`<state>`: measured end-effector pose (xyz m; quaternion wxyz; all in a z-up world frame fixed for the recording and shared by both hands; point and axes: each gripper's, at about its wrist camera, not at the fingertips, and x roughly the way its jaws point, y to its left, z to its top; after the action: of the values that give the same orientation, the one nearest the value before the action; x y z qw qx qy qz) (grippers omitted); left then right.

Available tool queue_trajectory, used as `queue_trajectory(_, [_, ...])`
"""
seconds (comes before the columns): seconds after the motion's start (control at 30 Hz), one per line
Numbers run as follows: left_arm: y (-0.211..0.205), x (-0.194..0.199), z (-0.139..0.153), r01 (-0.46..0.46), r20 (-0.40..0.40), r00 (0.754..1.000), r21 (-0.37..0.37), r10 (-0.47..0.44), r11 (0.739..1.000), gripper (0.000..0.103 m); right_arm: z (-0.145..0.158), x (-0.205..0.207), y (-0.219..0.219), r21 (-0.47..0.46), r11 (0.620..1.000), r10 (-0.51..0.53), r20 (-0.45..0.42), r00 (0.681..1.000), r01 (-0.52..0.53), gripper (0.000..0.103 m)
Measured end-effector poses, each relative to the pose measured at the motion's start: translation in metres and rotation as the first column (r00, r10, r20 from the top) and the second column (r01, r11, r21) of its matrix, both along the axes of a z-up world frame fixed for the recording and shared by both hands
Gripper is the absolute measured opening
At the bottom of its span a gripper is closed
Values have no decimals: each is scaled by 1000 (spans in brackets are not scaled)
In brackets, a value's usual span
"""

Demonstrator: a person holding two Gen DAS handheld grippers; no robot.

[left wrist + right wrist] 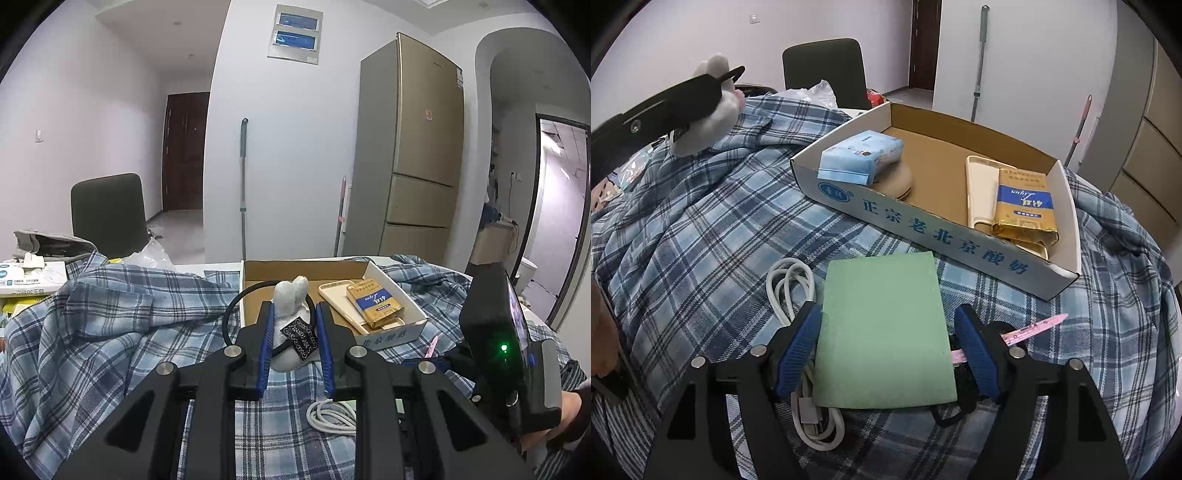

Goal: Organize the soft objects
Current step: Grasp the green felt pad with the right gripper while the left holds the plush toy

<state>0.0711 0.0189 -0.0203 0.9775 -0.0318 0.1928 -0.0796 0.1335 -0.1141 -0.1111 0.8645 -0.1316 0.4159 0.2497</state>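
A grey-white plush toy (pixel 290 299) with a black strap and a black tag sits between the blue pads of my left gripper (pixel 295 314), which is shut on it above the plaid cloth. In the right wrist view the same plush toy (pixel 701 129) hangs at the upper left in that gripper. My right gripper (pixel 886 314) points down at a flat green foam sheet (pixel 882 332) lying on the cloth. Its jaws straddle the sheet. The left pad is at the sheet's edge, and a gap shows beside the right pad.
A cardboard tray (pixel 923 236) holds a blue tissue pack (pixel 860 155), a cream case (pixel 982 188) and a gold packet (pixel 1023 206). A white cable (pixel 790 291) and a pink strip (pixel 1034 326) flank the sheet. The plaid cloth (pixel 701 221) covers the table. A chair (pixel 107 210) stands behind it.
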Motion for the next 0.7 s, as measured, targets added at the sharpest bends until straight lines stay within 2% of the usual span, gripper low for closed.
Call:
queue_trajectory(0.17, [-1,1,0,1,-2,1000,5,-1,1000,23,-1,1,1,0,1000,2,1,1000,-2,80])
queue_trajectory(0.23, [0,1,0,-1,-3,1000,3,1,1000,23,-2,1,2,-7,1000,-2,8,1000,2,69])
queue_trajectory(0.37, [2,-1,0,-3,3,1000,-1,3,1000,23,-2,-1,1,-10,1000,-6,36,999,6,68])
queue_trajectory(0.47, [2,-3,1,-2,16,1000,-1,3,1000,23,11,-10,-5,31,999,-19,116,993,15,68])
queue_trajectory(0.57, [-1,-7,2,4,37,999,12,-4,1000,23,24,-21,-12,72,997,-53,232,971,37,68])
queue_trajectory(0.6, [-2,-8,3,6,44,999,17,-6,1000,23,28,-23,-14,88,995,-67,263,963,45,63])
queue_trajectory(0.63, [-3,-10,4,7,52,999,26,-8,1000,23,31,-24,-16,101,994,-76,281,957,50,52])
queue_trajectory(0.7, [-5,-12,4,9,60,998,31,-11,999,23,34,-24,-20,121,991,-96,286,953,63,51])
